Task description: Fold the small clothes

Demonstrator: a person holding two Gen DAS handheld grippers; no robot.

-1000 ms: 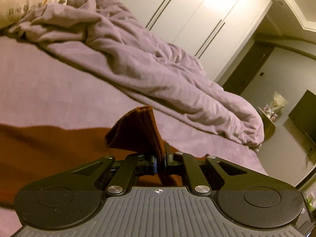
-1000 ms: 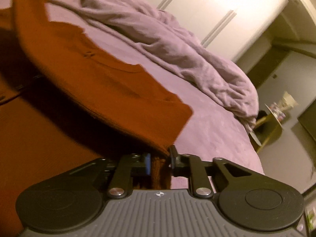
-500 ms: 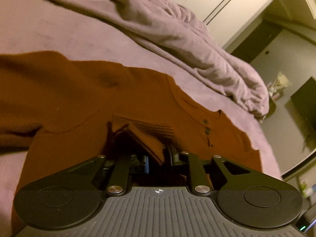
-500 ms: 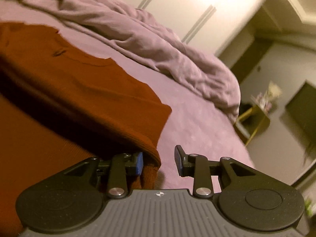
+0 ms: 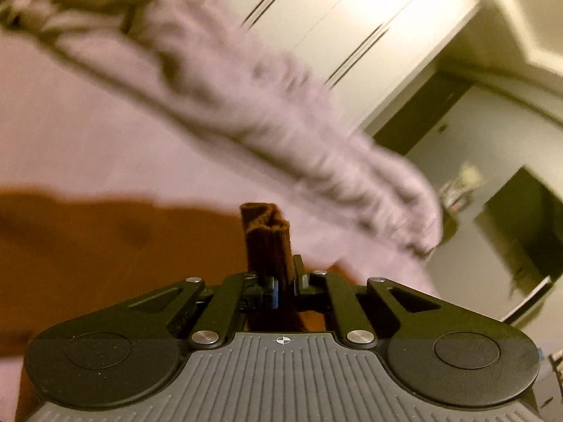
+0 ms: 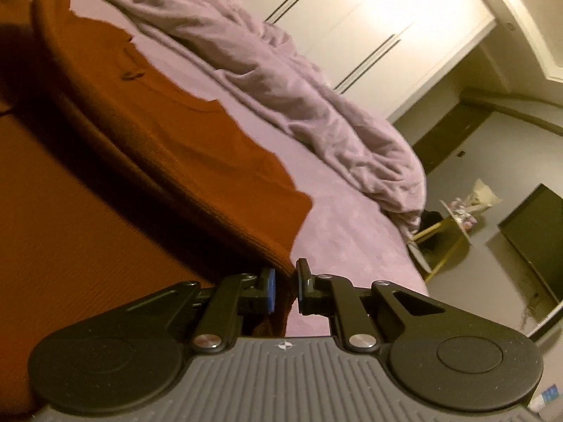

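A rust-orange knit top (image 6: 169,130) lies on the purple bed sheet (image 6: 337,232), one layer raised over another. In the right wrist view my right gripper (image 6: 284,290) is shut on the top's hem corner, with a thin fold of fabric between the jaws. In the blurred left wrist view my left gripper (image 5: 284,281) is shut on a bunched fold of the same top (image 5: 105,246), which stands up between the jaws as a dark ribbed tuft.
A rumpled purple duvet (image 6: 281,81) runs along the far side of the bed. White wardrobe doors (image 6: 369,17) stand behind. A small gold side table (image 6: 447,232) and a dark screen (image 6: 535,239) are at the right, past the bed edge.
My right gripper, open half a second ago, has closed on the hem. My left gripper has swung fast with its fold, and the top's spread front has left its view.
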